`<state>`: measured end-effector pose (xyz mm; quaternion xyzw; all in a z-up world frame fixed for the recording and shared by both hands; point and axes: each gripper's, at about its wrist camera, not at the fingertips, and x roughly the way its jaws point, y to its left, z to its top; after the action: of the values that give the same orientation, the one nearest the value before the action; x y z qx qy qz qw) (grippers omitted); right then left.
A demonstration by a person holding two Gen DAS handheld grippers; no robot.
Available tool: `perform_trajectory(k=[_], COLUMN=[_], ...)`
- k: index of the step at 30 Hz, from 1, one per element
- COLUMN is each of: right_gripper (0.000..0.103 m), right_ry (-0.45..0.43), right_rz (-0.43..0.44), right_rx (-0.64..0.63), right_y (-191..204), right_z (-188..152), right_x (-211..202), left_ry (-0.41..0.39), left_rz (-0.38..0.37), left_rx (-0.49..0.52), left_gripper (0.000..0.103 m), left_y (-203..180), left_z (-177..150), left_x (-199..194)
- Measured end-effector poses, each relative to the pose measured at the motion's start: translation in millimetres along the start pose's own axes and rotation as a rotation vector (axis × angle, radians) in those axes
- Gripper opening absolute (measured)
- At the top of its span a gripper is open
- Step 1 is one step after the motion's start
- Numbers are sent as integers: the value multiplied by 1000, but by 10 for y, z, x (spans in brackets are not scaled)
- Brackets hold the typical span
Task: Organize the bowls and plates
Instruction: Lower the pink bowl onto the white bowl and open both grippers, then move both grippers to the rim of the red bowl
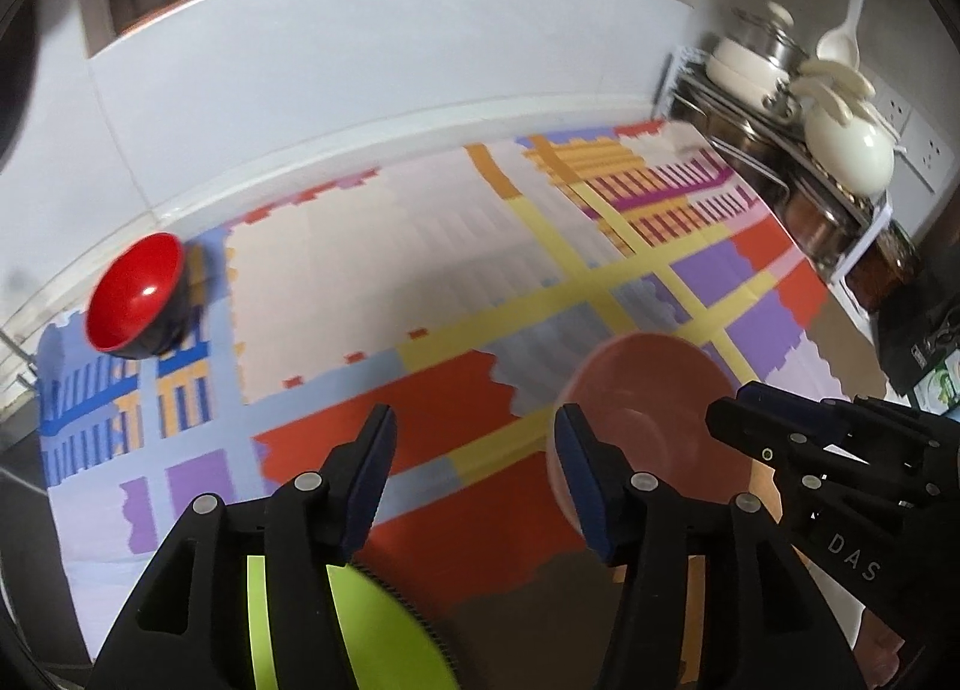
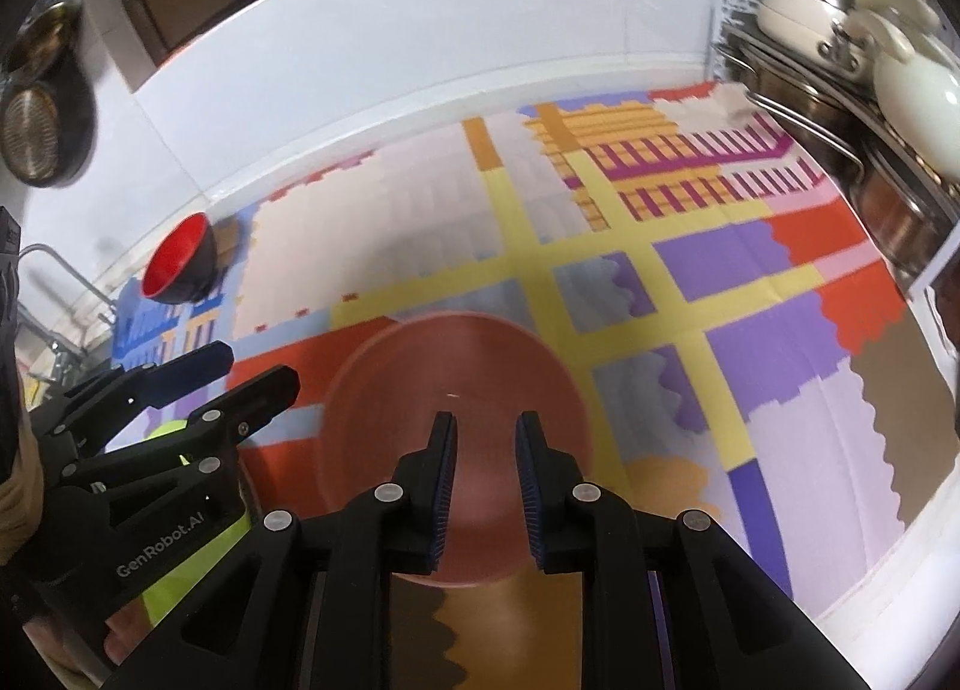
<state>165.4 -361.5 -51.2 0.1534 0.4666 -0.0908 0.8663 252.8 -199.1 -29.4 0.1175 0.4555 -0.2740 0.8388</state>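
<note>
Pink plate (image 2: 456,390) just ahead of and under right gripper (image 2: 483,486) tips, flat on patterned mat (image 2: 750,294); jaws parted narrowly, nothing pinched between them, plate seen through the gap below. Looks like thin plastic or melamine: light, stiff, smooth and likely slippery on the pads, not very fragile. Best hold judged at the near rim, one pad over, one under the lip; needs the rim tipped or slid off the mat edge to get under. Green plate (image 1: 372,624) directly below left gripper (image 1: 474,474), behind the fingertips, ribbed rim showing; jaws spread about half, released, holding nothing. Same handling guess: light, rigid, rim pinch. Red-and-black bowl (image 1: 141,297) far ahead-left of both jaws, tipped on its side near the wall; deeper wall, grip across the rim, may roll when nudged. In the left wrist view, right gripper (image 1: 735,408) sits close right of the left jaws, beside the pink plate (image 1: 645,390): collision risk if both reach together. Rack with pots and white ladles (image 1: 840,66) far ahead-right, well apart. Middle of the mat shows nothing standing between jaws and bowl.
</note>
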Motion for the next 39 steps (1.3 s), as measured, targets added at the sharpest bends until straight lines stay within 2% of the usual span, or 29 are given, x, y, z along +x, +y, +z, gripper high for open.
perform_trajectory(k=[4,20,22,23,29,39], right_gripper=[22,22,26,30,30,30], right_ry=[-18,-84,-90,-94,-133,-139], right_rz=[16,109,119,122,134,188], right_rx=[-26,-142,-151,-153,-175,-210], right_y=[184,1125,1254,1293,1619,2097], right_z=[38,252,298,311,453,667], right_x=[-30,-22,-4,-5,36,300], left_ry=[-34,-110,-116,-120,-143,-155], left_rz=[16,129,143,150,234,304], left_rx=[-34,-133,-147,-151,-173,-214], left_gripper=[58,61,61,61,62,63], left_y=[226,1127,1248,1297,1666,2123], left_z=[-14,-107,-109,-109,-111,-68], left_x=[-159,-573,-609,-623,-696,-649])
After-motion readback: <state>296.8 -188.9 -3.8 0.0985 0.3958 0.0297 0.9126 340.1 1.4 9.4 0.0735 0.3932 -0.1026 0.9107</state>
